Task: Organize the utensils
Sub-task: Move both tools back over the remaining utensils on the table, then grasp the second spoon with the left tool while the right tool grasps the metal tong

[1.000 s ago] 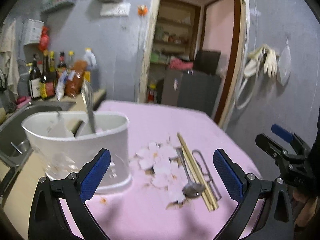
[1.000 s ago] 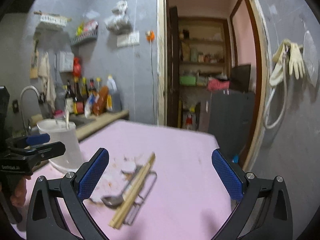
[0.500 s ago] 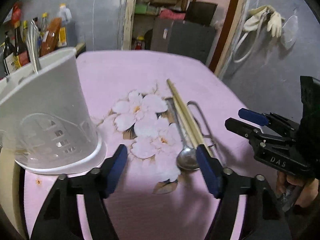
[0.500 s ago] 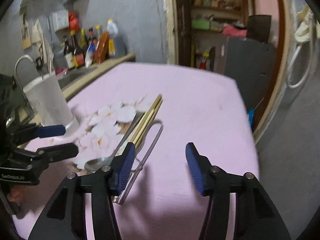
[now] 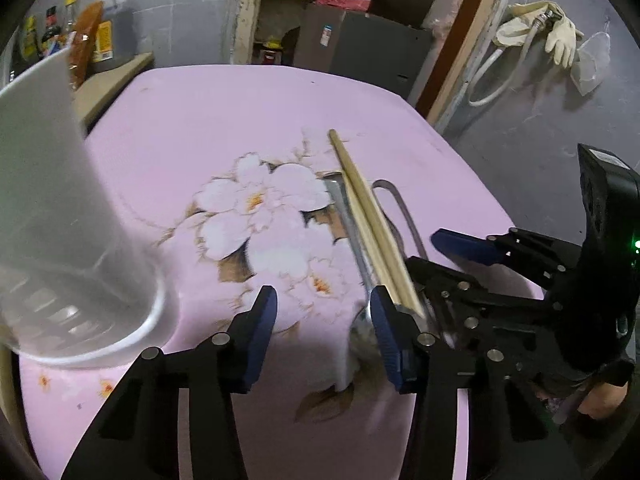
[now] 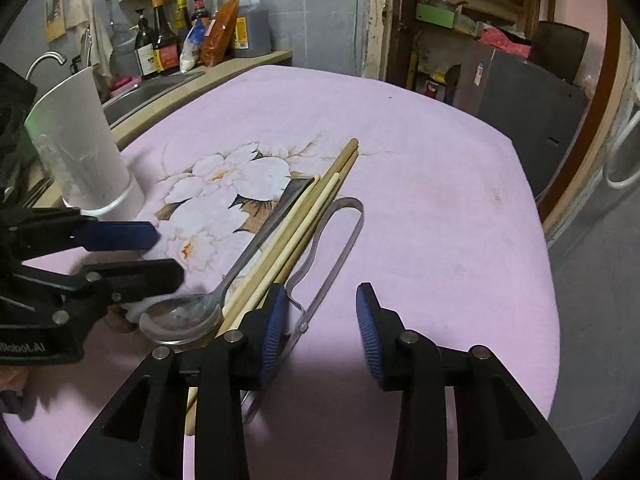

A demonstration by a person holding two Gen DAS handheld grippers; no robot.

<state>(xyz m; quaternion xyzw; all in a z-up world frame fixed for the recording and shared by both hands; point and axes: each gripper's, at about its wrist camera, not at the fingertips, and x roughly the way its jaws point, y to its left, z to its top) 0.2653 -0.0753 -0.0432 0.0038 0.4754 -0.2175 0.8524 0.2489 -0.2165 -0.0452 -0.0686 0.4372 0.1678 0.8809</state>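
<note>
A steel spoon (image 6: 180, 316), several wooden chopsticks (image 6: 304, 220) and a bent metal tong (image 6: 344, 232) lie side by side on the pink flowered tablecloth (image 6: 420, 184). My right gripper (image 6: 322, 328) hovers low over their near ends, jaws closing; the tong's leg lies just inside its left finger and the pads press on nothing. My left gripper (image 5: 324, 336) is low over the cloth, jaws closing, with the blurred spoon (image 5: 358, 332) beside its right finger. The chopsticks (image 5: 368, 216) run away from it. A white utensil holder (image 5: 60, 220) stands to the left.
The holder (image 6: 80, 152) stands near the table's left edge, by a sink and a counter with bottles (image 6: 160, 44). Each gripper shows in the other's view: the right gripper (image 5: 460, 256), the left gripper (image 6: 132, 252). A doorway and a grey wall lie beyond the table.
Both grippers have tilted down and sunk toward the utensils. Their jaws have narrowed from wide apart to about half. The utensils lie where they were.
</note>
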